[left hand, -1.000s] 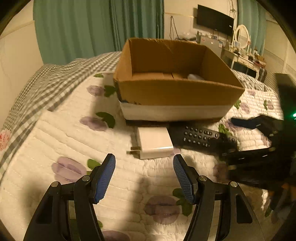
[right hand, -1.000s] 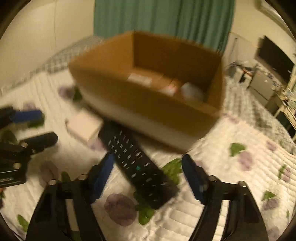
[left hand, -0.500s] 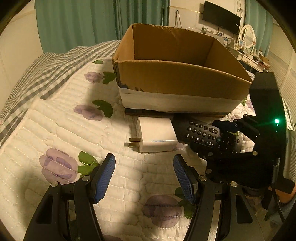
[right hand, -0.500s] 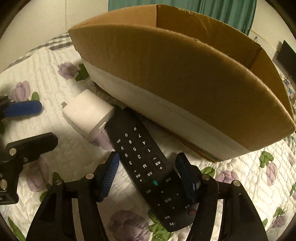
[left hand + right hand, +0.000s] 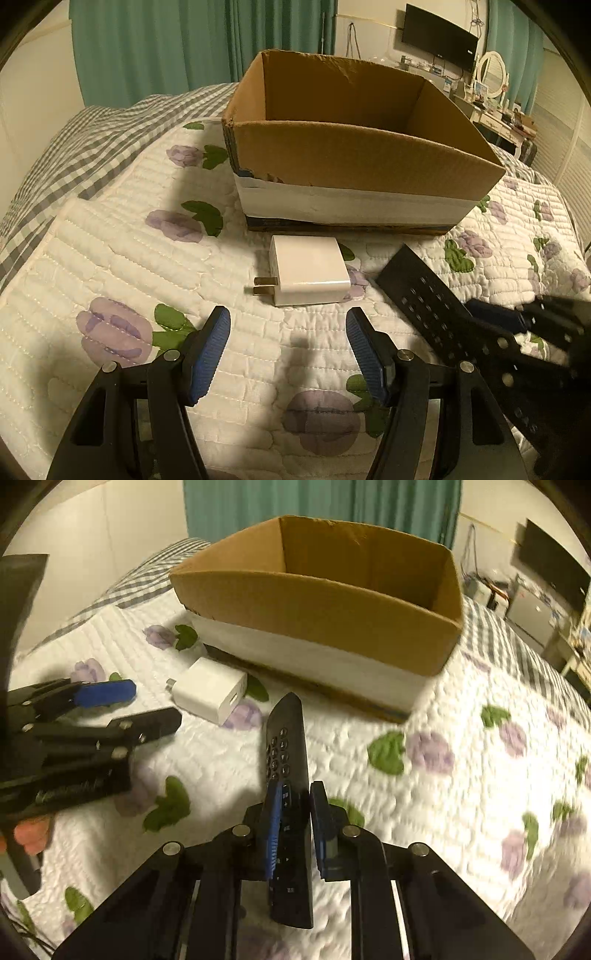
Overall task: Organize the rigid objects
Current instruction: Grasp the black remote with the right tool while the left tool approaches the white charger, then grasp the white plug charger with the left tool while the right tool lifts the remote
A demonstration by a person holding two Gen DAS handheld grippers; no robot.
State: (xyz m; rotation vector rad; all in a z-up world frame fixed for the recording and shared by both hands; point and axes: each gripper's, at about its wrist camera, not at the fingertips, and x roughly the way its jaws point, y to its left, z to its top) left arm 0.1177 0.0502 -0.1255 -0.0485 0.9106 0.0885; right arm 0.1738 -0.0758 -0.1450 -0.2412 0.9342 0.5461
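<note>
While my right gripper (image 5: 293,812) has just closed on the black remote control (image 5: 288,753), lifting it edge-up off the quilt (image 5: 461,794), the cardboard box (image 5: 314,602) awaits it. My left gripper (image 5: 288,350) stands open (empty) before the white charger (image 5: 308,269), left to pack, I judge.

Left wrist view: sits low and close over the white quilted bed cover with purple flowers (image 5: 122,266), tilted down, facing the open brown cardboard box (image 5: 354,158) at 12 o'clock.
Right wrist view: equally near the bed, tilted down, facing the same box (image 5: 325,605) at 12 o'clock.
Shared: box, white square plug-in charger (image 5: 308,270) (image 5: 210,689), long black remote control (image 5: 436,306) (image 5: 288,760).
Cross-sight: left tongs (image 5: 122,705) at 9 o'clock in the right view.
</note>
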